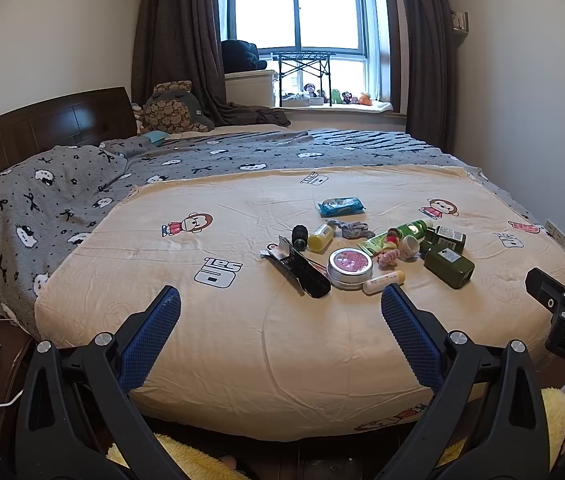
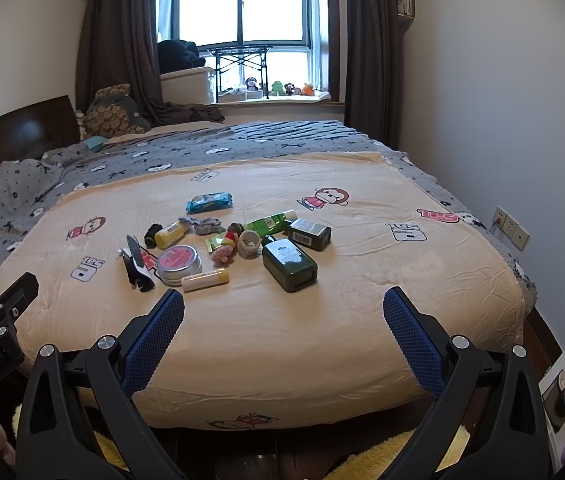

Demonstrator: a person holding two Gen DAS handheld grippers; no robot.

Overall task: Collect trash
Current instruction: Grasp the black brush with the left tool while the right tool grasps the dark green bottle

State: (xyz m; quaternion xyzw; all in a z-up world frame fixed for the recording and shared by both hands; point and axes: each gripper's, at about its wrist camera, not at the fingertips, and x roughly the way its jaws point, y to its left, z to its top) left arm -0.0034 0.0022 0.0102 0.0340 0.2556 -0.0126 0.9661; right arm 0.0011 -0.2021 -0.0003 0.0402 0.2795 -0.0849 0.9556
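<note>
- The left gripper [image 1: 281, 300] stands wide open and holds nothing; its blue, dimpled pads [image 1: 150, 336] splay apart above the near edge of the bed [image 1: 242, 352]; the clutter lies ahead of it, past the fingertips and slightly right of centre
- The right gripper [image 2: 283, 302] is likewise spread wide and empty; the same clutter lies ahead and to its left, the nearest piece just beyond its left pad [image 2: 154, 340]
- That nearest piece is a small cream tube with a yellow cap [image 2: 205, 279], lying on its side; touching it sits a round metal tin with a pink lid [image 2: 179, 264], low and shiny
- Left of the tin lies a torn black and silver wrapper [image 1: 296, 266], flat and crumpled at one end
- A dark green, blocky bottle [image 2: 289, 266] lies on its side right of the tin; a second dark bottle [image 2: 309, 233] lies just behind it
- Farther back: a yellow bottle [image 1: 320, 237], a grey fabric scrunchie [image 1: 352, 229], a translucent green tube [image 2: 268, 222], and a blue soft packet [image 1: 341, 207] apart from the rest
- The bed carries a smooth cream sheet with cartoon monkeys; a fleecy grey blanket [image 1: 62, 200] lies beyond
</note>
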